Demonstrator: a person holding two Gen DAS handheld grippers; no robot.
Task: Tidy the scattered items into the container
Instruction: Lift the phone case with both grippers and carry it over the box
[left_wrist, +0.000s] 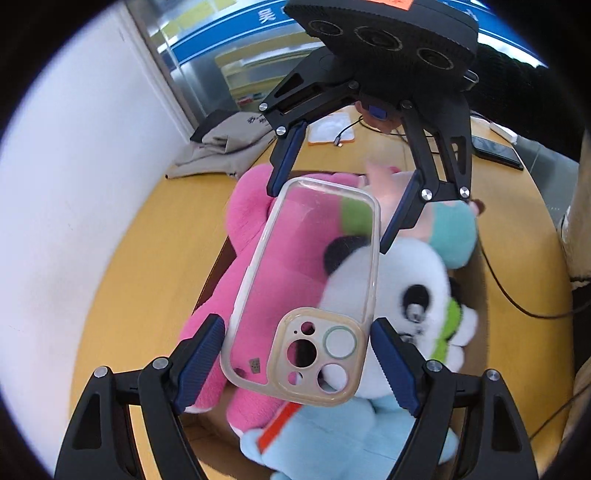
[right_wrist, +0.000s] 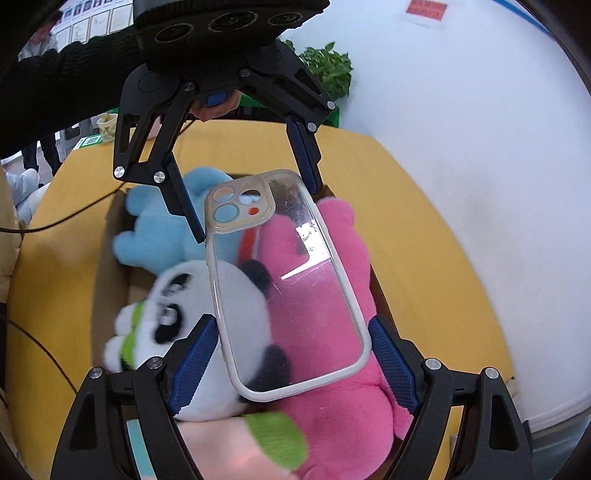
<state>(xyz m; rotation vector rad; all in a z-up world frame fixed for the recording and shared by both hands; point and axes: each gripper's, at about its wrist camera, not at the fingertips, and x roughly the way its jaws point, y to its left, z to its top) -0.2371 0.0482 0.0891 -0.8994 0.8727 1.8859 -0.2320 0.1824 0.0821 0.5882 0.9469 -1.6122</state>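
Observation:
A clear phone case with a beige camera frame hangs between both grippers above a cardboard box full of plush toys. My left gripper has its pads at the camera end of the case; contact is unclear. My right gripper has its pads beside the plain end of the phone case. In the box lie a pink plush, a panda plush and a light blue plush. The right gripper faces the left one across the case.
The box stands on a yellow wooden table. A folded grey garment, a phone and cables lie at its far side. A white wall borders the table. A potted plant stands behind.

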